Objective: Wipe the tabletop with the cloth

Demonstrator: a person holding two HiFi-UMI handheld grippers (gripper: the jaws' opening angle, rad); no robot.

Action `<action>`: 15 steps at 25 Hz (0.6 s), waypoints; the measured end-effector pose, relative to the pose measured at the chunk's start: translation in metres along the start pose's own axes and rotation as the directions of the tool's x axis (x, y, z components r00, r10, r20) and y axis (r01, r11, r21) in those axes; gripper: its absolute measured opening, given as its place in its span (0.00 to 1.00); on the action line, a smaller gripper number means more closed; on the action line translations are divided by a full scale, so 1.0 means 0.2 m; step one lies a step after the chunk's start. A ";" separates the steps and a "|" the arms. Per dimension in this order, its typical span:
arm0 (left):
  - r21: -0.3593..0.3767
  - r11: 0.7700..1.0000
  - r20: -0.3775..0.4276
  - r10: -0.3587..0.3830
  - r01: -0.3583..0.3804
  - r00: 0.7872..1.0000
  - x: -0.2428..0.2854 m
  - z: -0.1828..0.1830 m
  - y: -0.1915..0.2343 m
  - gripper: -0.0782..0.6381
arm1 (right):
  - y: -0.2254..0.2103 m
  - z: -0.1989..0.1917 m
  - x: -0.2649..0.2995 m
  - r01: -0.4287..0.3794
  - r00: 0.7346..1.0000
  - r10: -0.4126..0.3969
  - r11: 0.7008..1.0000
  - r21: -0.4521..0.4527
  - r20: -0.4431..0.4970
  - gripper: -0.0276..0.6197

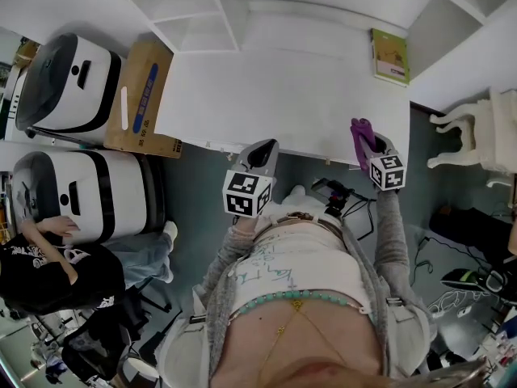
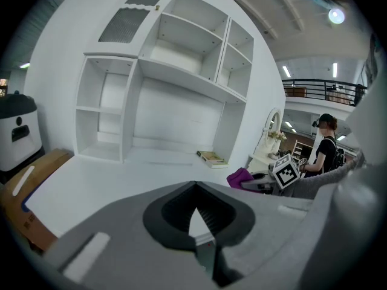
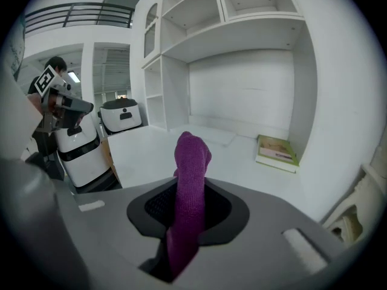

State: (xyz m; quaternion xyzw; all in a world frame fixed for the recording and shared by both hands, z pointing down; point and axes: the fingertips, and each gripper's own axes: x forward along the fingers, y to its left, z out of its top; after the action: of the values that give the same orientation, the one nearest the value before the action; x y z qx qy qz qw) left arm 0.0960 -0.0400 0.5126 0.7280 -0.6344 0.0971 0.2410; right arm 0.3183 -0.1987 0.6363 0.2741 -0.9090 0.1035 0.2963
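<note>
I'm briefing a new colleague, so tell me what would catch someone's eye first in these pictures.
The purple cloth stands out, pinched upright in the right gripper at the near right edge of the white tabletop. Next, a green book lies alone in the far right corner, and two big white machines stand to the table's left.

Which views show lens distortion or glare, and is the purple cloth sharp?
Head view: fisheye bends the tabletop edges, light even, white nearly washed out. Left gripper view: dark round vignette, a ceiling lamp flares. Right gripper view: same vignette; the cloth is sharp, no glare.
</note>
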 end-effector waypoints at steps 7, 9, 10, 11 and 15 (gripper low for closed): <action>-0.004 1.000 0.017 0.007 -0.007 1.000 -0.04 0.00 0.05 0.11 | 0.30 0.29 -0.01 -0.091 0.994 0.094 0.994 -0.063 0.047 0.18; -0.002 1.000 0.022 0.009 -0.009 1.000 -0.05 0.00 0.06 0.11 | 0.39 0.37 -0.02 -0.117 0.991 0.124 0.988 -0.100 0.058 0.18; 0.001 1.000 0.024 0.010 -0.010 1.000 -0.05 0.00 0.07 0.11 | 0.44 0.41 -0.02 -0.131 0.988 0.139 0.984 -0.119 0.063 0.18; 0.004 1.000 0.027 0.011 -0.011 1.000 -0.05 0.01 0.07 0.11 | 0.48 0.45 -0.02 -0.144 0.985 0.155 0.980 -0.134 0.070 0.18; 0.008 1.000 0.040 0.015 -0.015 0.999 -0.07 0.03 0.09 0.11 | 0.63 0.62 -0.04 -0.175 0.975 0.197 0.966 -0.192 0.102 0.18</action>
State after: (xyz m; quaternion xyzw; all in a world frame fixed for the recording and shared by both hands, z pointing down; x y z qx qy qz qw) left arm 0.0745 -0.0328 0.5053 0.7261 -0.6440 0.0871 0.2246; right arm 0.1931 -0.1343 0.5299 0.1648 -0.9527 0.0309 0.2535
